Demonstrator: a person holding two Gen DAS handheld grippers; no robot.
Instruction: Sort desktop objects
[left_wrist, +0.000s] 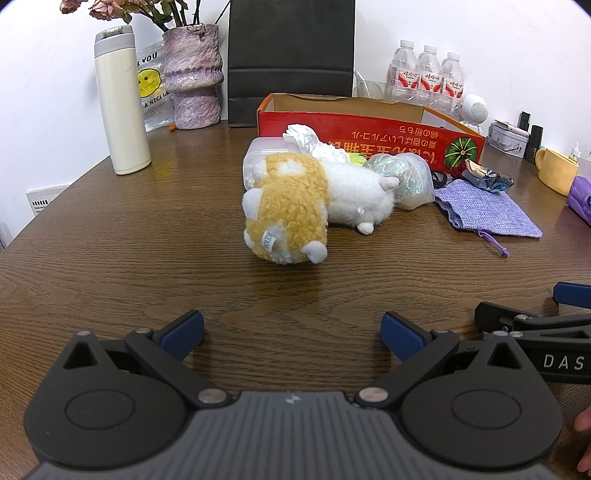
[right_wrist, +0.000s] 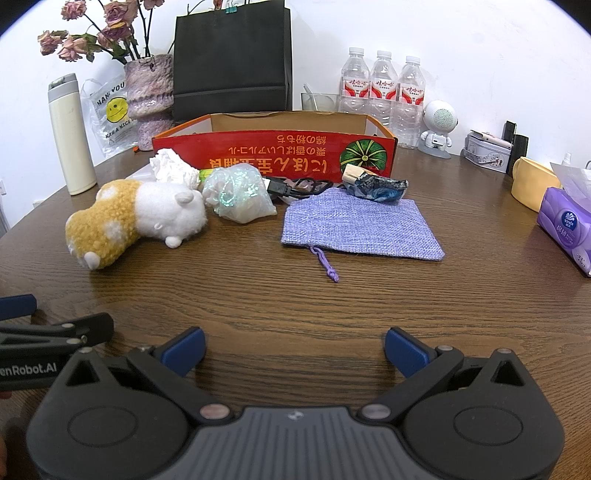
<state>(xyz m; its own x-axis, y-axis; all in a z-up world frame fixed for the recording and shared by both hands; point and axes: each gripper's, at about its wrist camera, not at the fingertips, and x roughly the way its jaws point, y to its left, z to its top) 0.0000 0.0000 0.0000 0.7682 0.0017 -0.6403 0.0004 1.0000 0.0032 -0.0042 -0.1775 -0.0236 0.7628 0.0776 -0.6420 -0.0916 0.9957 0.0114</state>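
Note:
A tan and white plush toy (left_wrist: 295, 201) (right_wrist: 133, 218) lies on the wooden table in front of a red cardboard box (left_wrist: 369, 136) (right_wrist: 273, 147). Beside it are crumpled white paper (right_wrist: 171, 166), a clear bag of glittery stuff (right_wrist: 238, 195) (left_wrist: 404, 177), a black cable (right_wrist: 295, 188), a dark snack wrapper (right_wrist: 376, 186) and a purple cloth pouch (right_wrist: 360, 225) (left_wrist: 487, 212). My left gripper (left_wrist: 291, 332) is open and empty, short of the plush. My right gripper (right_wrist: 293, 349) is open and empty, short of the pouch.
Along the back stand a white flask (left_wrist: 120, 103), a purple vase with dried flowers (left_wrist: 194, 77), a black paper bag (right_wrist: 231, 59), three water bottles (right_wrist: 384, 88), a white speaker (right_wrist: 439, 127), a yellow mug (right_wrist: 532, 184) and a purple tissue pack (right_wrist: 567, 229).

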